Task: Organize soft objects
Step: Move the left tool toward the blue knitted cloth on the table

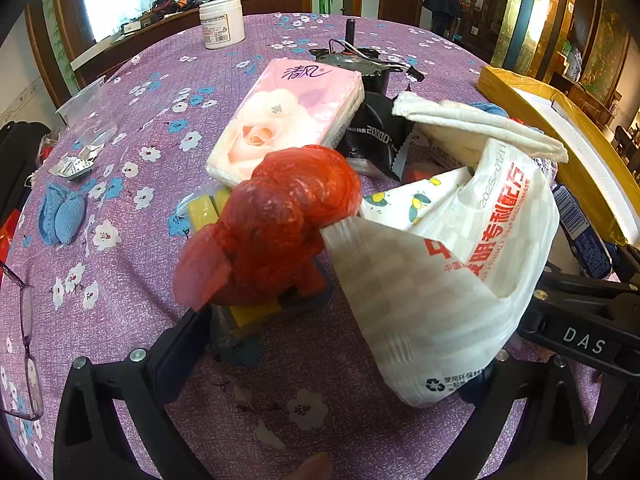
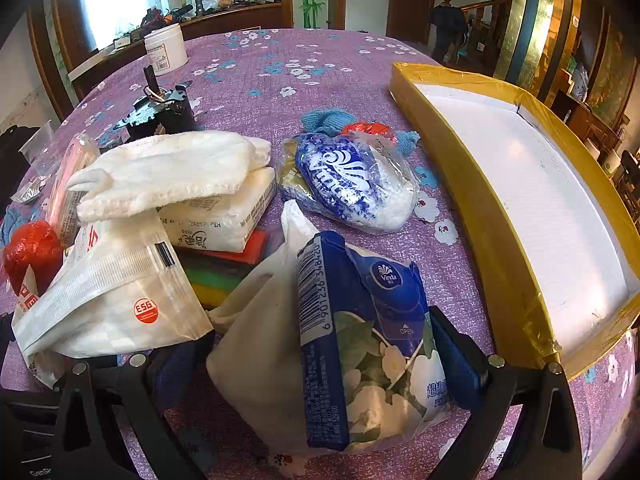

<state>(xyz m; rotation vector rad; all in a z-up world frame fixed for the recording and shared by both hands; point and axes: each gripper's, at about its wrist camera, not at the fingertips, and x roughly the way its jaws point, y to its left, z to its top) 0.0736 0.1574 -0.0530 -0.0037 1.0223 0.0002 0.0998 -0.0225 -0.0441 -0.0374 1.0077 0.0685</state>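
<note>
My left gripper (image 1: 332,344) holds a white plastic bag with red print (image 1: 452,280) against its right finger; a crumpled red plastic bag (image 1: 276,228) lies just ahead, over yellow sponges (image 1: 252,314). A pink tissue pack (image 1: 292,116) lies beyond. My right gripper (image 2: 324,364) is shut on a blue Vinda tissue pack (image 2: 360,336) and a white cloth bag (image 2: 256,344). Ahead lie a folded white towel (image 2: 172,168), a white tissue pack (image 2: 224,216), a bagged Vinda pack (image 2: 352,180) and the yellow-rimmed white tray (image 2: 532,184).
A black motor (image 2: 160,112), a white jar (image 2: 166,50), blue knitted cloths (image 1: 60,212), eyeglasses (image 1: 28,340), a clear cup (image 1: 90,112) and coloured sponges (image 2: 228,268) lie on the purple flowered tablecloth (image 2: 280,72).
</note>
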